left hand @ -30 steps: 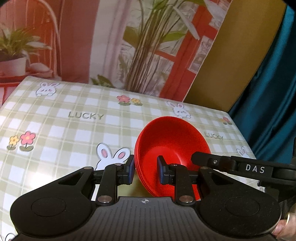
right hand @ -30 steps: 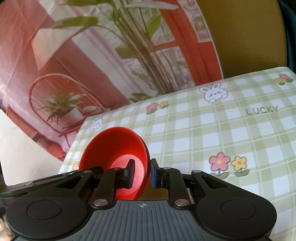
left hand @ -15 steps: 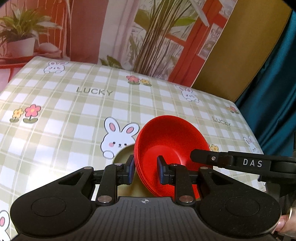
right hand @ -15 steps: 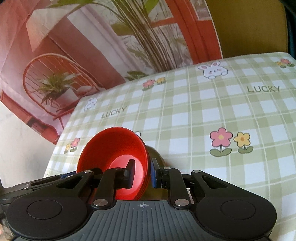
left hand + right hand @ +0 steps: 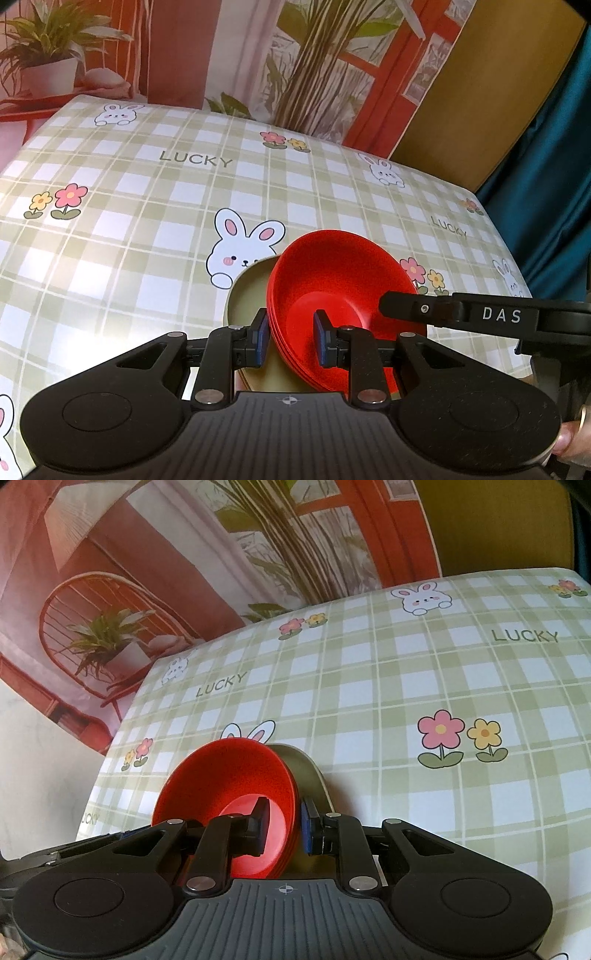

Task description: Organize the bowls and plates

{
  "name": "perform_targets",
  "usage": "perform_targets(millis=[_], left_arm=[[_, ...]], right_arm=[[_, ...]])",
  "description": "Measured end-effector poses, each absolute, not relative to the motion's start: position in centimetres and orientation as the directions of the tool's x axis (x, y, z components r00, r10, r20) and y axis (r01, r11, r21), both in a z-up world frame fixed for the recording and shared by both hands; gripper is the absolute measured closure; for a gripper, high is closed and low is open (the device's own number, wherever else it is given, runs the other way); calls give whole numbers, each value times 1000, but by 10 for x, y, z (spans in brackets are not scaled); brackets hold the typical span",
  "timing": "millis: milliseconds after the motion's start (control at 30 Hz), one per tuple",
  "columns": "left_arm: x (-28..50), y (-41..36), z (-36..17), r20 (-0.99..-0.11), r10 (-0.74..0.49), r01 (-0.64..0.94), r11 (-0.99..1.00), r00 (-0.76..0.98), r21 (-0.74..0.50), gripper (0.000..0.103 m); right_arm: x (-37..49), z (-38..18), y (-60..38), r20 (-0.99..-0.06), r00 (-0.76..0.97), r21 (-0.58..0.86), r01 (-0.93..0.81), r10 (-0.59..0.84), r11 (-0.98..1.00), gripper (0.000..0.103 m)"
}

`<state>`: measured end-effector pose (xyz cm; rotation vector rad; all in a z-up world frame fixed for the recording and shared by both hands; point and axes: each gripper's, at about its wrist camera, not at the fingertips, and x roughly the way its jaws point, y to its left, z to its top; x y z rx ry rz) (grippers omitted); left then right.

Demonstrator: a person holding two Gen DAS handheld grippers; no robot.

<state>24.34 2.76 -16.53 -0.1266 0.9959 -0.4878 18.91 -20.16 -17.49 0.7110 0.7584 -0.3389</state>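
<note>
- Stack of glossy red round plastic bowls (image 5: 332,291), nested, rims layered; tilted on edge above an olive-green round plate (image 5: 247,295) lying on the table.
- Left gripper (image 5: 291,341) clamps the stack's rim; right gripper (image 5: 282,825) clamps the opposite rim.
- Green-checked tablecloth with rabbits and flowers (image 5: 147,206) underneath; printed plant backdrop (image 5: 184,554) behind.

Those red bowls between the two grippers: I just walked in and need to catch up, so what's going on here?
A person is working two handheld grippers at once. The left gripper and the right gripper are each clamped on opposite rims of a nested stack of red bowls. The stack is over an olive-green plate on the checked tablecloth. Whether the bowls already rest on the plate cannot be told from here.
</note>
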Motion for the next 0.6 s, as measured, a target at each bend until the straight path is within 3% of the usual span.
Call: perform_targets(millis=[600], left_arm=[[241,27,-162,-777,-423,343,896,465,-283,74]], right_arm=[[186,-167,-198,-721,691,439,511,-50,739,82]])
